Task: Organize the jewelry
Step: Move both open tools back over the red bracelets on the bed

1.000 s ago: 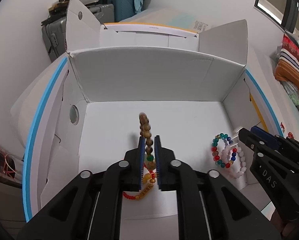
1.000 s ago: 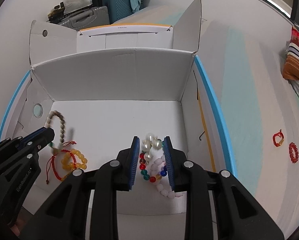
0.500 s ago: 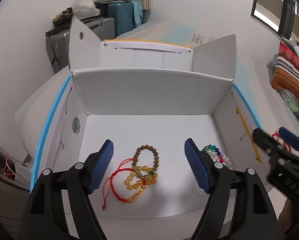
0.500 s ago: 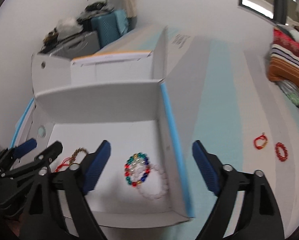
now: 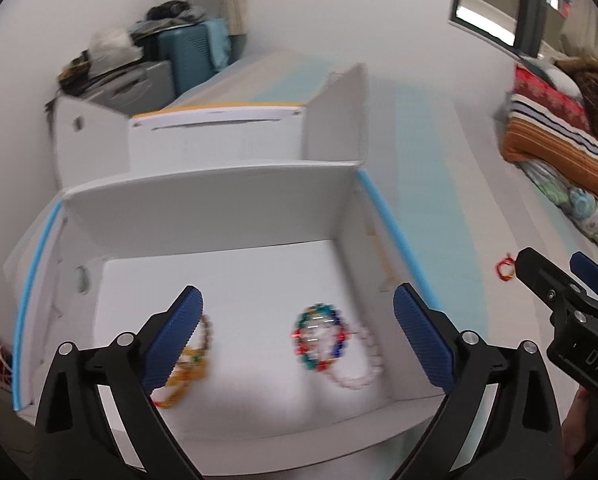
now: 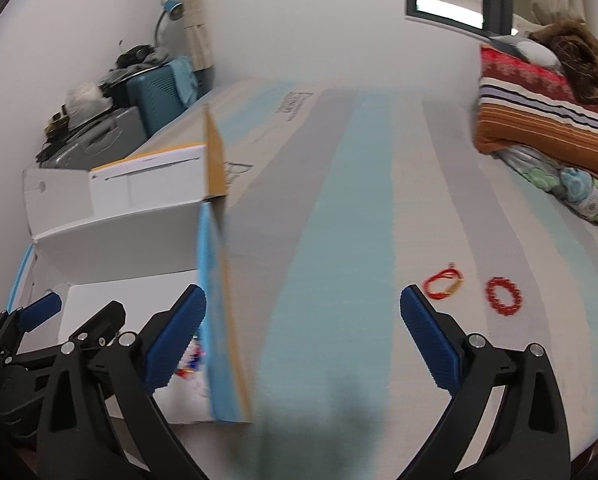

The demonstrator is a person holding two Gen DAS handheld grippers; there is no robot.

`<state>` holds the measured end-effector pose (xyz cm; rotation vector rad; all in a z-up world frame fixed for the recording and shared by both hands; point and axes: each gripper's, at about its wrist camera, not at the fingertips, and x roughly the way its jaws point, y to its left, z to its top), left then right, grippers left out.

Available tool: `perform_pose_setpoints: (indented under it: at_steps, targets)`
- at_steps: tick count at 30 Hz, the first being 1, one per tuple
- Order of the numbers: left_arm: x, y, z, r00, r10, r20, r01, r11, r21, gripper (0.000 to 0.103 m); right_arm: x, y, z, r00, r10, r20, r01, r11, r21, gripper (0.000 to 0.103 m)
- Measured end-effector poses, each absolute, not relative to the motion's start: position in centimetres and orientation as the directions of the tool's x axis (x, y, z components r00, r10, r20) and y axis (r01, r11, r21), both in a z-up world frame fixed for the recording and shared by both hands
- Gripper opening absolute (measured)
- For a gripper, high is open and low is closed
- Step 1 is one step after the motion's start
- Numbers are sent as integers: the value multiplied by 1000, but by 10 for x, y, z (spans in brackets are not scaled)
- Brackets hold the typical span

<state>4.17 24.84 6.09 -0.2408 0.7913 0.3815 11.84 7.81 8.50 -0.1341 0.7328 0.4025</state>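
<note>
While four bracelets are lying in the box point(image 5: 203, 208), both grippers' fingers are gaping empty, and two red bracelets point(image 6: 503, 295) are waiting outside.

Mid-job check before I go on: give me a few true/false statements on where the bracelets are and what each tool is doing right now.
1. The left tool is shut on a bracelet. False: it is open and holds nothing.
2. The multicolour bracelet lies inside the box. True.
3. The right tool is open. True.
4. Every piece is already in the box. False: the red cord and the red bead bracelet lie on the bed.
5. The pale bracelet lies outside the box. False: it lies inside, beside the multicolour bracelet.
</note>
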Motion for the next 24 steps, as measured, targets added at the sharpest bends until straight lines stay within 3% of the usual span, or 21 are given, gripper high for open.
perform_pose_setpoints:
  at_steps: [24]
  targets:
    - [173, 75, 31, 673, 59, -738, -144, 988, -52, 97, 223, -125, 44, 702, 146, -697, -155, 987, 51, 95]
